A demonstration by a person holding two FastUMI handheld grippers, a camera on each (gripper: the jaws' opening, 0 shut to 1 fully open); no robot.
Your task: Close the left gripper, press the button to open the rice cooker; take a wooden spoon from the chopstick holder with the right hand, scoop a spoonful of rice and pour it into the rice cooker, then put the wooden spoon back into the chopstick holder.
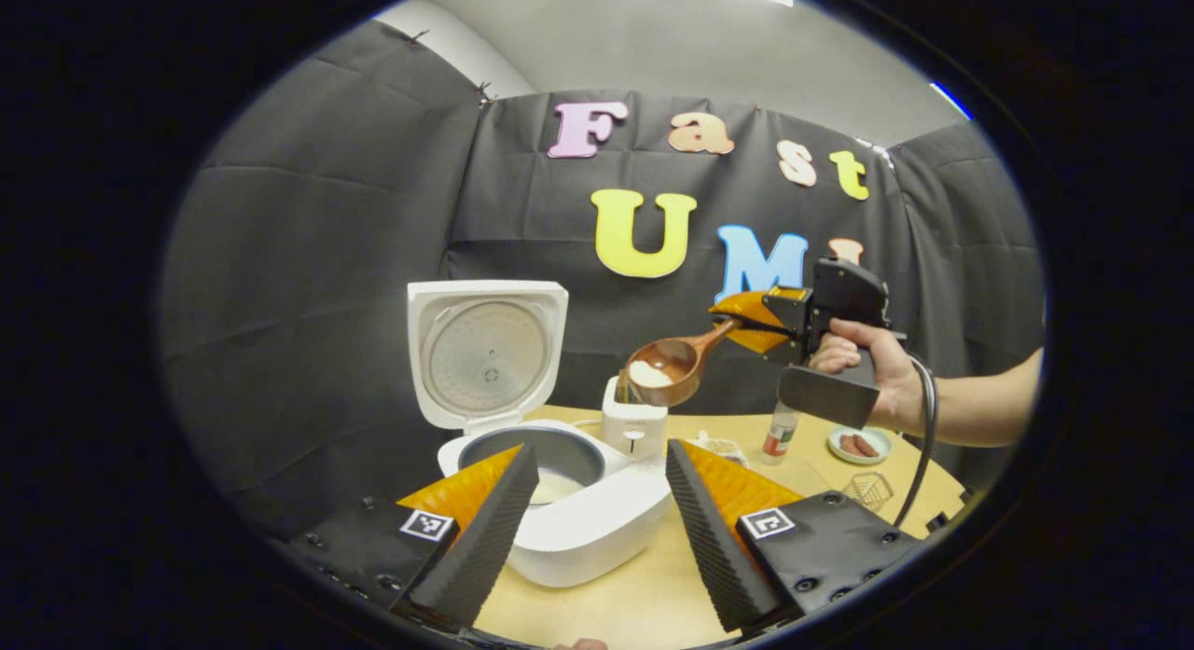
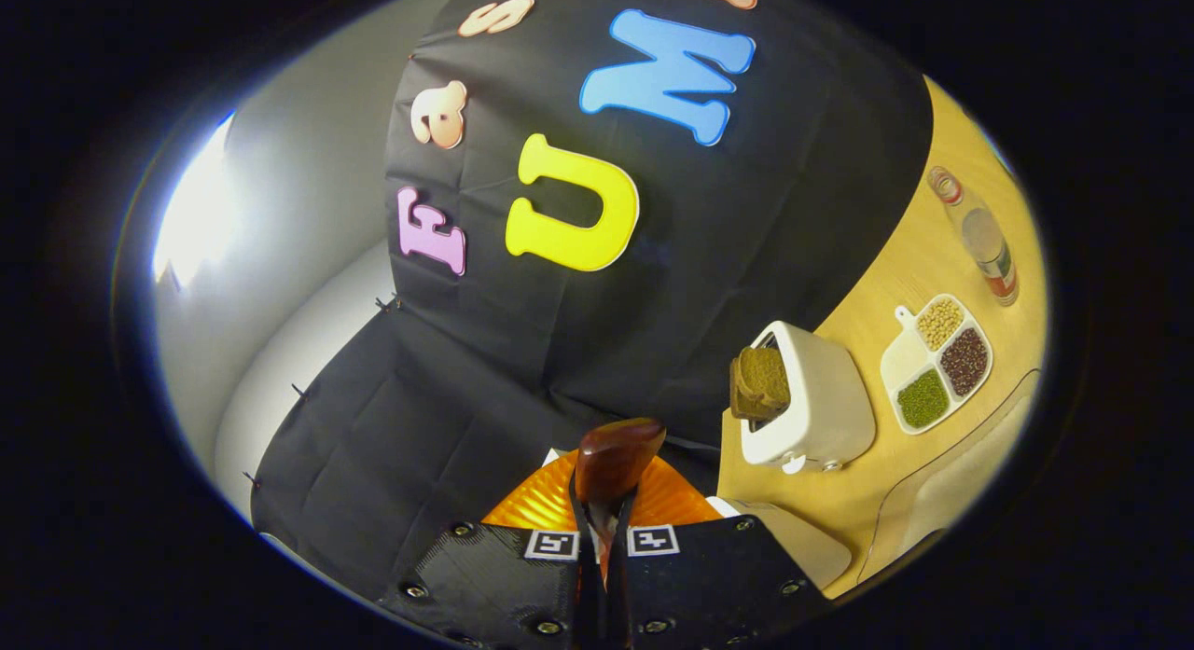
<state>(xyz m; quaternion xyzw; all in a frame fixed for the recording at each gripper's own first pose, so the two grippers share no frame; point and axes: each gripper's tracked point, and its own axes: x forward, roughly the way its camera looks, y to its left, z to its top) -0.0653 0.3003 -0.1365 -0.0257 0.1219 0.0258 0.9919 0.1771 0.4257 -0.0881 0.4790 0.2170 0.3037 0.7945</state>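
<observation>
We've got the wooden spoon (image 1: pixel 673 363) up in the air with a bit of white rice in its bowl, right gripper (image 1: pixel 746 322) clamped on the handle, just above the white chopstick holder (image 1: pixel 634 426). The rice cooker (image 1: pixel 560 501) sits lid-up on the table (image 1: pixel 644 594), and our left gripper (image 1: pixel 597 529) hangs spread wide in front of it.
</observation>
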